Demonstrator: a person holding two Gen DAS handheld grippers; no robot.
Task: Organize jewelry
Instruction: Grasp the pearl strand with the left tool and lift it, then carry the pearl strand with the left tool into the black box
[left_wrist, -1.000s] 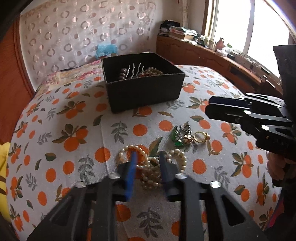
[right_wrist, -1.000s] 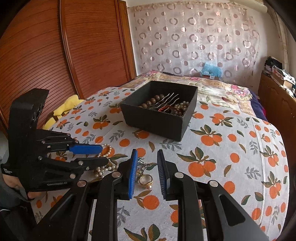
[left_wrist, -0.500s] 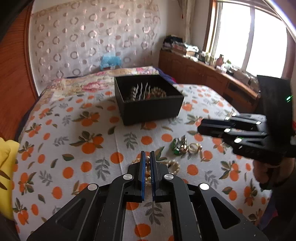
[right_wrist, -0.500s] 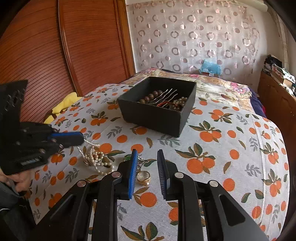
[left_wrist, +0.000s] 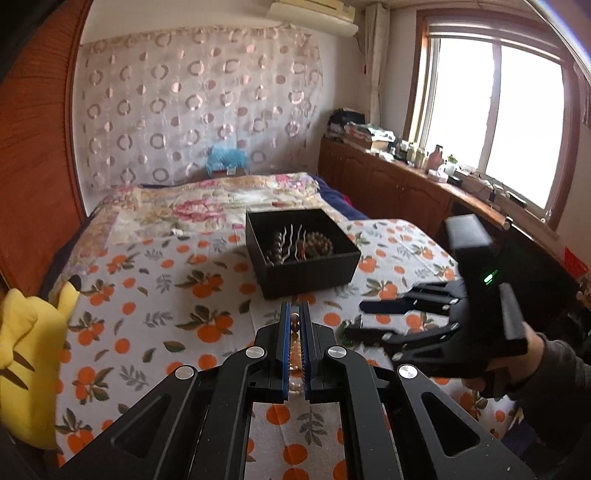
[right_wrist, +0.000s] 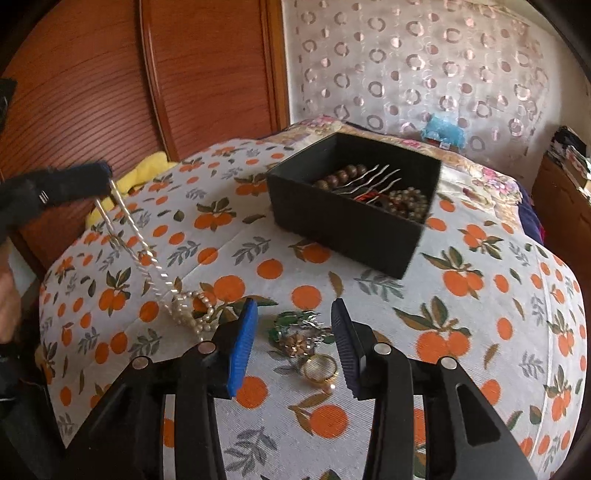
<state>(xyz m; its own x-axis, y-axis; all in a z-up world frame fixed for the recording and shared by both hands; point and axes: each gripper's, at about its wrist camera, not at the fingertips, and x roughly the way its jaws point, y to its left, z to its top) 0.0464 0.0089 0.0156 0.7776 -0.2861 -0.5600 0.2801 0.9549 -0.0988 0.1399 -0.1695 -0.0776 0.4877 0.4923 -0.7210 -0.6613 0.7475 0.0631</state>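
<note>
**Pearl strand lifted on my left, right jaws spread over the brooch and ring**

The pearl necklace is half off the bed: two taut strands run from its bunched end on the bedspread, in front of the black box, up into my left gripper, whose blue pads are clamped tight on it — in the left wrist view I see beads pinched between them, one brown bead near the tips. The heap of pearls still touching the cloth lies nearer to me than the box and just beside the other loose pieces.

Those pieces sit in front of the box: a green-leafed brooch with silvery bits, touching a gold ring just on the near side of it. My right gripper hangs over them, its jaws having just been opening; the brooch and ring lie between the fingers, but the pads are clear of both — nothing is gripped.

The box itself stands open on the orange-print bedspread, holding a brown bead bracelet, a wavy silver hair comb and a cluster of dull beads. Beyond the box hangs a circle-patterned curtain. Well away from the box, at the bed's edge by the wooden wardrobe, a yellow plush toy leans. A sleeve and hand hold the right gripper.
</note>
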